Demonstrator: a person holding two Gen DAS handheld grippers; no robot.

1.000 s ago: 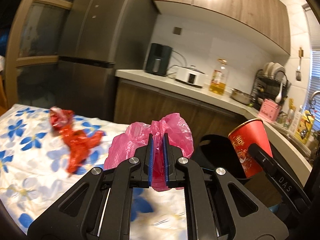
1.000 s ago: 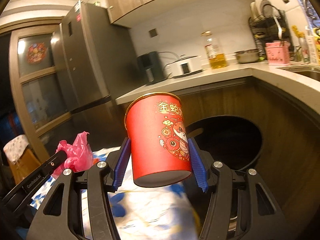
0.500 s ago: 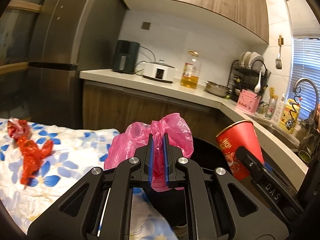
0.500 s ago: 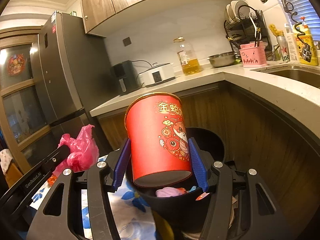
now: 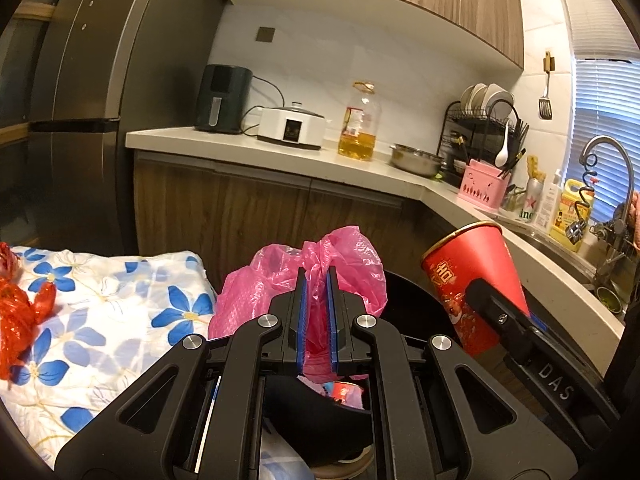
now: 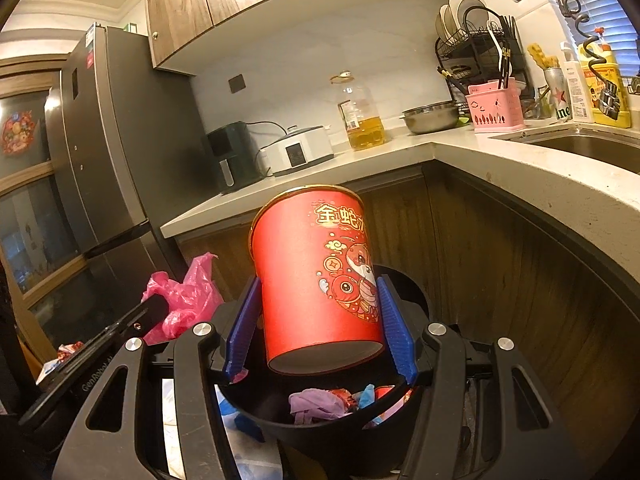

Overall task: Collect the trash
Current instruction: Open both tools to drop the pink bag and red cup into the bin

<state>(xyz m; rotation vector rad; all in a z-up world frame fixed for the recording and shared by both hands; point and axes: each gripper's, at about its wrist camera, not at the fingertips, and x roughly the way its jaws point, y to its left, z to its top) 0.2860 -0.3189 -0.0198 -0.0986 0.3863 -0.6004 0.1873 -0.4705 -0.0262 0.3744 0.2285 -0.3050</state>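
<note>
Change: a second ago the flowered table (image 5: 120,280) with its red wrapper (image 5: 20,312) filled the left wrist view and the black bin (image 6: 320,436) sat off to the side; now both grippers hang over the bin's mouth, and the table has slid to the left edge.
Meaning: both pieces look carried to the drop point; I judge that only the release is left for this pair, while the red wrapper on the table is yet to be collected.
Left gripper (image 5: 316,316): pinched almost fully together on a fold of the pink plastic bag (image 5: 280,280), which billows above and to the left of the blue pads.
Right gripper (image 6: 318,328): held about half wide, blue pads pressed on either side of the red paper cup (image 6: 316,276), low on its body.
Cup axis: long axis nearly upright, leaning slightly; gold rim up and away from the camera, dark base down toward the bin.
Cup place: directly above the bin's opening, clear of the trash (image 6: 316,404) already inside.
Bag: crumpled, no clear long axis; at the bin's near-left rim, beside the cup.
</note>
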